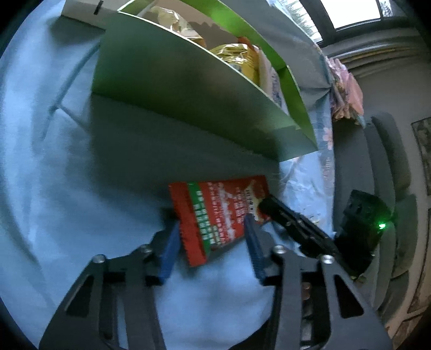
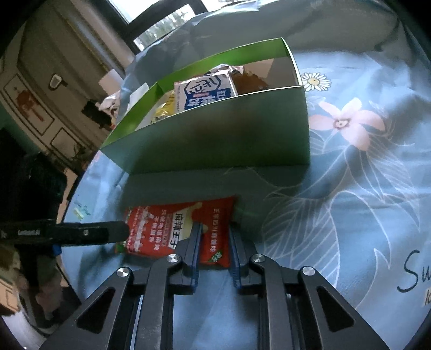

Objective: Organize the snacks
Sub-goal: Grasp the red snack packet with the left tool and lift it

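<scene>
A red snack packet [image 1: 221, 215] lies on the blue cloth just in front of the green box [image 1: 172, 91]. My left gripper [image 1: 212, 228] is open, its blue pads either side of the packet's near end. In the right wrist view the same packet [image 2: 172, 228] sits between the fingers of my right gripper [image 2: 215, 237], whose jaws stand narrowly apart around its right part; a firm grip is not clear. The green box [image 2: 215, 134] holds several snack packs, including a white one [image 2: 202, 91]. The left gripper's finger [image 2: 80, 231] reaches in from the left.
The blue floral cloth [image 2: 350, 188] covers the surface. The right gripper's black body [image 1: 361, 228] shows at right in the left wrist view. A white box [image 1: 80, 10] stands behind the green box. Cushions and a window lie beyond.
</scene>
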Demonstrator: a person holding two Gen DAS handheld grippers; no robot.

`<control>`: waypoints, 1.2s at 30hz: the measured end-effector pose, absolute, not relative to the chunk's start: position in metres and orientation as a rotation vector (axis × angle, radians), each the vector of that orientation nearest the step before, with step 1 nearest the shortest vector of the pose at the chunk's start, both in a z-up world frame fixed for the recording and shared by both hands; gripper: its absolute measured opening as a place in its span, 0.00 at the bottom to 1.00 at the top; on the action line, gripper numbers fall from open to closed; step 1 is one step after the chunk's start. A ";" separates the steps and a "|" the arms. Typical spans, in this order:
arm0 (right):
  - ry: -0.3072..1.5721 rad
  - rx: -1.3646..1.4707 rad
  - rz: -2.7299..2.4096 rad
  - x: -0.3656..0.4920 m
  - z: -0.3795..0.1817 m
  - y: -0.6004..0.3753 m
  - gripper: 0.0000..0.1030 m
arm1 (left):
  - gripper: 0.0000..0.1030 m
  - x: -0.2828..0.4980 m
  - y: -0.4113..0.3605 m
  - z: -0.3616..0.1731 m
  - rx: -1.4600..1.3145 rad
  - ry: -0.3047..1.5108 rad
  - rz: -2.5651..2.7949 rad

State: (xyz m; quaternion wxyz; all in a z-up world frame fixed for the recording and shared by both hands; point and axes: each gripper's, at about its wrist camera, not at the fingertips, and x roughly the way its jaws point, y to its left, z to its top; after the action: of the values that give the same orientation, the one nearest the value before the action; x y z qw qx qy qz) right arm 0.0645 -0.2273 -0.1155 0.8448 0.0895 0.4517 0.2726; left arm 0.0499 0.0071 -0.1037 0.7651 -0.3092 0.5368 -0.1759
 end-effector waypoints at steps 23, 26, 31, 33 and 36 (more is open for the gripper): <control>0.790 0.221 0.636 0.047 -0.078 -0.225 0.07 | 0.29 0.042 0.001 -0.065 -0.505 1.010 -0.355; 0.765 0.216 0.643 0.045 -0.070 -0.223 0.07 | 0.29 0.043 0.001 -0.057 -0.491 0.983 -0.352; 0.728 0.227 0.648 0.046 -0.058 -0.225 0.07 | 0.29 0.048 0.001 -0.046 -0.486 0.946 -0.359; 0.713 0.237 0.651 0.047 -0.053 -0.227 0.07 | 0.29 0.049 0.001 -0.043 -0.487 0.934 -0.362; 0.701 0.243 0.652 0.049 -0.049 -0.228 0.07 | 0.29 0.055 0.002 -0.036 -0.477 0.921 -0.364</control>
State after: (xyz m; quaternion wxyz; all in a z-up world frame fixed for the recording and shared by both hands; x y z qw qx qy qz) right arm 0.0486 -0.2284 -0.0487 0.8806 0.1166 0.3363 0.3128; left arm 0.0548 0.0016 -0.0361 0.8528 -0.2266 0.4375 -0.1732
